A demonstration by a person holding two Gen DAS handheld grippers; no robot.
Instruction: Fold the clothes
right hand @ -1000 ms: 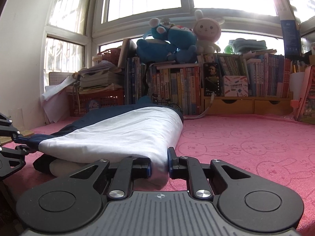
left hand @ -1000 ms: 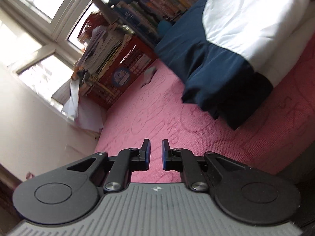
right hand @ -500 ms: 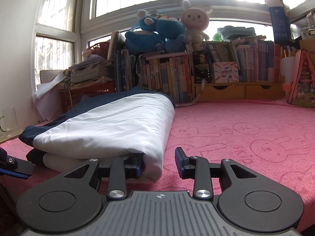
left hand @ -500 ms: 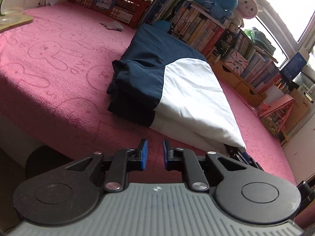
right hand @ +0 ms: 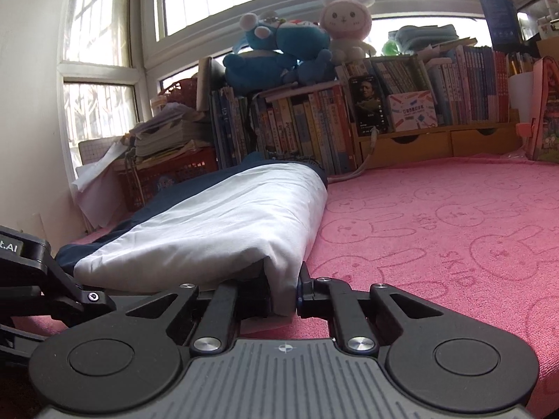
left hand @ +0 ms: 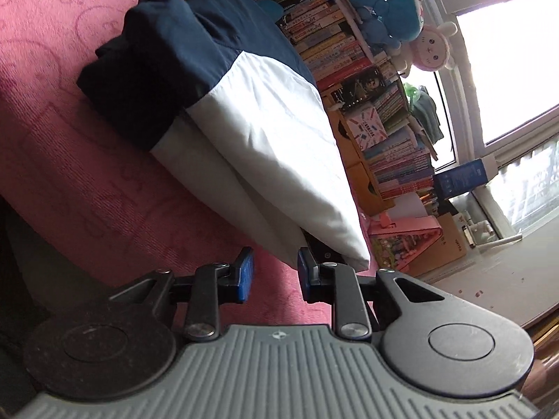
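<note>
A folded garment (left hand: 265, 132), navy at one end and white at the other, lies on the pink rabbit-patterned cover (left hand: 104, 192). In the right wrist view its white near corner (right hand: 216, 230) sits between the fingers of my right gripper (right hand: 283, 296), which is shut on the fold at cover level. My left gripper (left hand: 272, 274) is open just short of the white end, blue pads apart with only pink cover between them. Part of the left gripper (right hand: 42, 279) shows at the left edge of the right wrist view, beside the garment's near side.
A row of books (right hand: 401, 111) with plush toys (right hand: 290, 52) on top runs along the back under the windows. A red crate (right hand: 167, 178) stacked with papers stands at the back left. Pink cover (right hand: 454, 227) stretches to the right of the garment.
The right gripper opened half a second ago and has now shut on the white corner. The left gripper swung round toward the white end and its jaws widened.
</note>
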